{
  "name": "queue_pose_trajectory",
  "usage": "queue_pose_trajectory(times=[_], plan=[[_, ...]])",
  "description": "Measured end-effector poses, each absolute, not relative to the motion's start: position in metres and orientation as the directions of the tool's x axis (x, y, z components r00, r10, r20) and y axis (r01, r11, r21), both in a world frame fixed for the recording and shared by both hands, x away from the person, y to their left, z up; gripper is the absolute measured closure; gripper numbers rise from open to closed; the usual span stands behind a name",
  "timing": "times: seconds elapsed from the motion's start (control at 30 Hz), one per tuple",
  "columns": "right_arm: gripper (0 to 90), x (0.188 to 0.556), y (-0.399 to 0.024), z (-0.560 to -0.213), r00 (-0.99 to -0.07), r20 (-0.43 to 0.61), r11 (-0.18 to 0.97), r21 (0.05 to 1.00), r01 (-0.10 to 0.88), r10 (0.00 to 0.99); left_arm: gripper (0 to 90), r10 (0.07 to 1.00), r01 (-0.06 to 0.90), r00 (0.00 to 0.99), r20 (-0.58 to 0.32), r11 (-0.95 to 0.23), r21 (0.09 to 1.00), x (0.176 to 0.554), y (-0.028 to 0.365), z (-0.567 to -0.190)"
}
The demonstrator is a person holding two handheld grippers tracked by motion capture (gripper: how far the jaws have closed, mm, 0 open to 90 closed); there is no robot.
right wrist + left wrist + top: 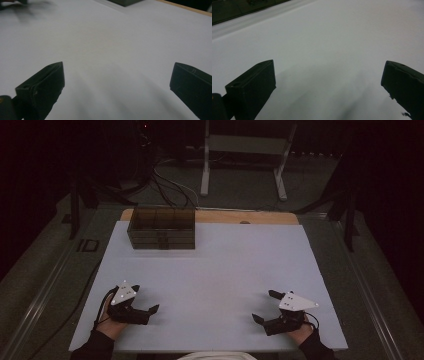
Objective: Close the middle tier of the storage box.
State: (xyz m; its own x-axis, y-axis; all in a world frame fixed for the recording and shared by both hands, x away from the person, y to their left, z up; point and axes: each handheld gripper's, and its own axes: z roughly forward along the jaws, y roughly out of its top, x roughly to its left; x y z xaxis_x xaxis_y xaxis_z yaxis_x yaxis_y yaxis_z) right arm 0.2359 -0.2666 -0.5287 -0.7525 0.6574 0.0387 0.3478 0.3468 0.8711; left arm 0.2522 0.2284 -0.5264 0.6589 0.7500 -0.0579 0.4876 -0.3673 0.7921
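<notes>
White desk under me, both my claws low and spread wide, left claw, right claw, holding nothing; smoky divided box sits far back.

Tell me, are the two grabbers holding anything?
No. The left gripper and the right gripper both have their jaws wide open over the white table, with nothing between them. The dark box sits far away.
</notes>
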Motion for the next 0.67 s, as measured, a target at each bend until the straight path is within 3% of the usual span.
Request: queue_pose_trajectory(times=[0.67], plan=[[0.0,0.2385,-0.2682,-0.5304,-0.724,0.031,0.350,0.861,0.370,0.689,1.0,0.760,0.515,0.646,-0.071,-0.365,0.775,0.2546,0.2295,-0.5304]])
